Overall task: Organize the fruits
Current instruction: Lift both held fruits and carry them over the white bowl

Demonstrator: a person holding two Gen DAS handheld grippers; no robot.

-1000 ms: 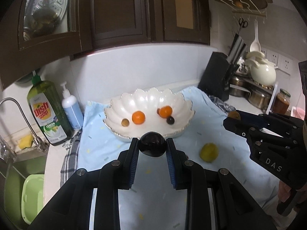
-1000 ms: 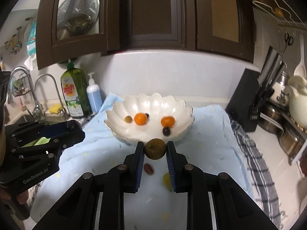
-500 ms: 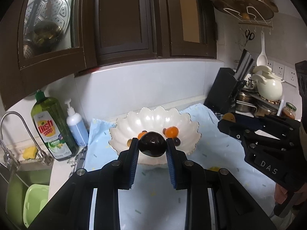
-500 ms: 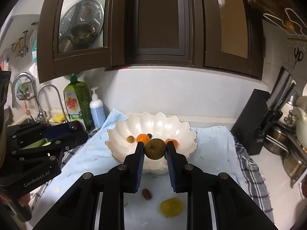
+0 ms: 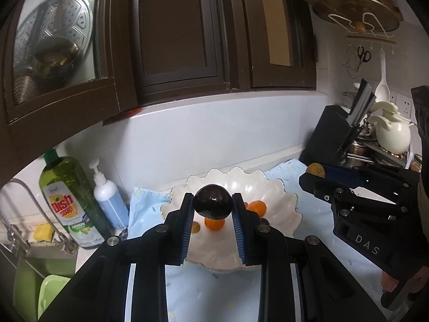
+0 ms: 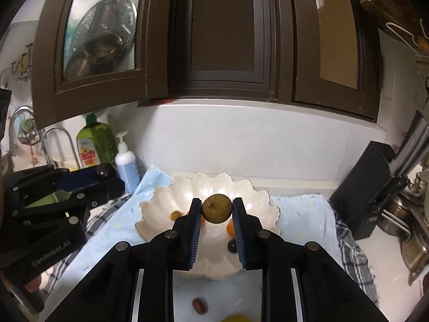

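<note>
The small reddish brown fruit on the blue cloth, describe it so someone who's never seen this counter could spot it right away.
Find the white scalloped bowl on the light blue cloth. In front of the bowl, nearer the camera, two fruits lie loose on the cloth. The small reddish brown fruit is the oblong, dark one, left of the larger yellow fruit.

We read "dish soap" on the green bottle, "DAS" on the right hand-held gripper, "GenRobot.AI" on the left hand-held gripper.

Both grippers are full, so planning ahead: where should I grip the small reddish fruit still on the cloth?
Grip the small reddish fruit across its narrow middle, coming straight down. It is oblong and lies flat on the blue cloth, with a yellow fruit close beside it.
</note>
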